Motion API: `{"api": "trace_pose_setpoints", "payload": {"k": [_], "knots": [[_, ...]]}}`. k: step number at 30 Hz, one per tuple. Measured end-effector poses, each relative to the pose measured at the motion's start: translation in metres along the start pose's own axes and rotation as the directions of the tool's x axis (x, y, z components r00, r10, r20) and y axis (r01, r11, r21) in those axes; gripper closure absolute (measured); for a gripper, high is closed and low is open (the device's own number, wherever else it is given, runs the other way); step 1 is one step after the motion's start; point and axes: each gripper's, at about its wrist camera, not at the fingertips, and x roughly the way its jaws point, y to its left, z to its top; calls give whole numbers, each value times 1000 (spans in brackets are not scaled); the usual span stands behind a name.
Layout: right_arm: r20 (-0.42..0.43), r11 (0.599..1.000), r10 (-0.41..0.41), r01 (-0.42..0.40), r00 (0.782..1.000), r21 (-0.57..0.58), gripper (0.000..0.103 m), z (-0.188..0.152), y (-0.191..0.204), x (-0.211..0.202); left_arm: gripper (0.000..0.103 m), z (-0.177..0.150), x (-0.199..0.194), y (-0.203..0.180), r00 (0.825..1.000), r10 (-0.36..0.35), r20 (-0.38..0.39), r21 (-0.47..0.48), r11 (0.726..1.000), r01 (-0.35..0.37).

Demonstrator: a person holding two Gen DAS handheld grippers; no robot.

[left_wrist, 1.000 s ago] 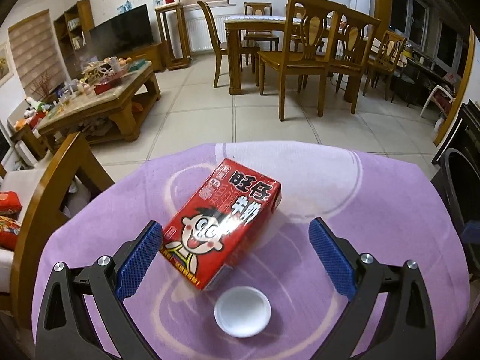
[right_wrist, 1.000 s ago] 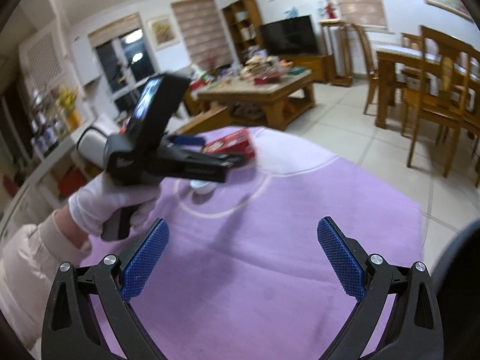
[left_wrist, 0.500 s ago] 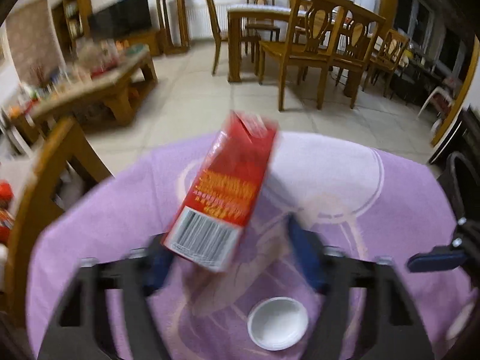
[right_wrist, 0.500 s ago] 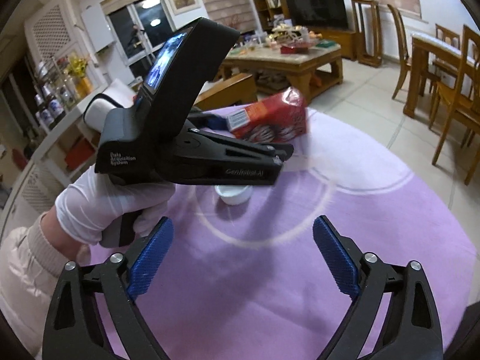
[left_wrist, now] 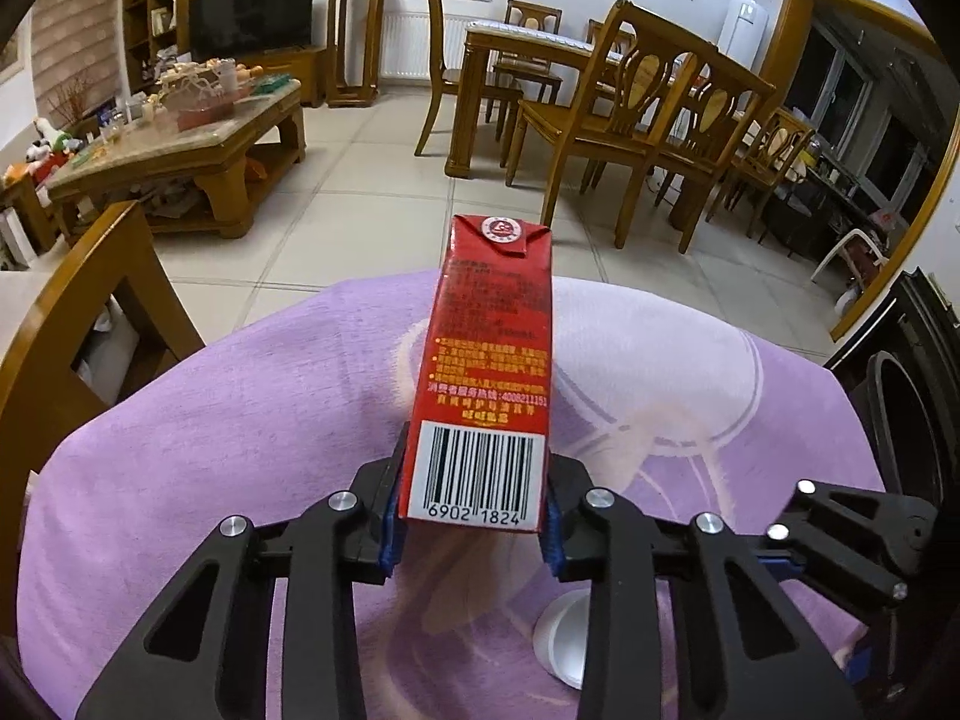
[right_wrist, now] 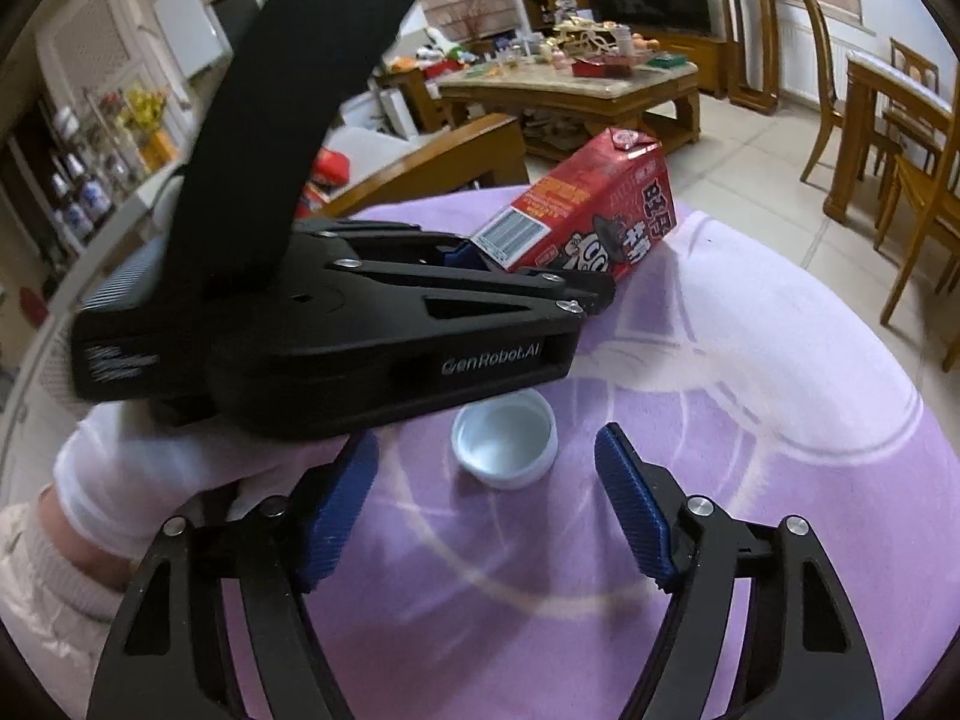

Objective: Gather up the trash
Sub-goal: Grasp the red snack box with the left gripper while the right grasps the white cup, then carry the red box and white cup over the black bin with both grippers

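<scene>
At the far left of the right wrist view a white-gloved hand [right_wrist: 150, 468] with a pale sleeve grasps the handle of the left gripper [right_wrist: 480, 261]. Its jaws have just been closing and now clamp the barcode end of the red carton [right_wrist: 600, 222], blue pads pressed on both sides. The carton is tilted, its far end raised and its sealed top pointing away toward the coffee table [right_wrist: 576, 90].

In the left wrist view the left gripper [left_wrist: 474, 522] holds the carton [left_wrist: 489, 372] at its near end, barcode panel facing the camera; the box reaches out over the purple tablecloth [left_wrist: 240, 420]. A wooden chair [left_wrist: 72, 312] stands at the cloth's left edge. Below and to the right of the carton a white cap [left_wrist: 564, 636] lies on the cloth, partly hidden by the gripper's right finger. At the right edge part of the right gripper [left_wrist: 840, 534] shows.

In the right wrist view the cap [right_wrist: 504, 444] rests open side up on the tablecloth [right_wrist: 750, 420], just ahead of the right gripper [right_wrist: 486, 498] and roughly between the lines of its pads. Those jaws have just been closing but stand apart, touching nothing. Dining chairs [right_wrist: 924, 192] stand at the far right.
</scene>
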Motion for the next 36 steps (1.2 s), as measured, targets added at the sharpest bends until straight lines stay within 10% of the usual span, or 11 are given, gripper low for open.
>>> {"api": "trace_pose_setpoints", "payload": {"k": [7, 25, 36], "knots": [[3, 994, -99, 99, 995, -51, 65, -2, 5, 9, 69, -6, -5, 4, 1000, 15, 20, -28, 999, -15], [98, 989, 45, -59, 994, 136, 65, -53, -40, -64, 70, -38, -59, -19, 993, -8, 115, -57, 998, 14], [425, 941, 8, -150, 905, 303, 65, -160, -85, -214, 70, -69, -113, -129, 964, -88, 251, 89, 994, 67]]}}
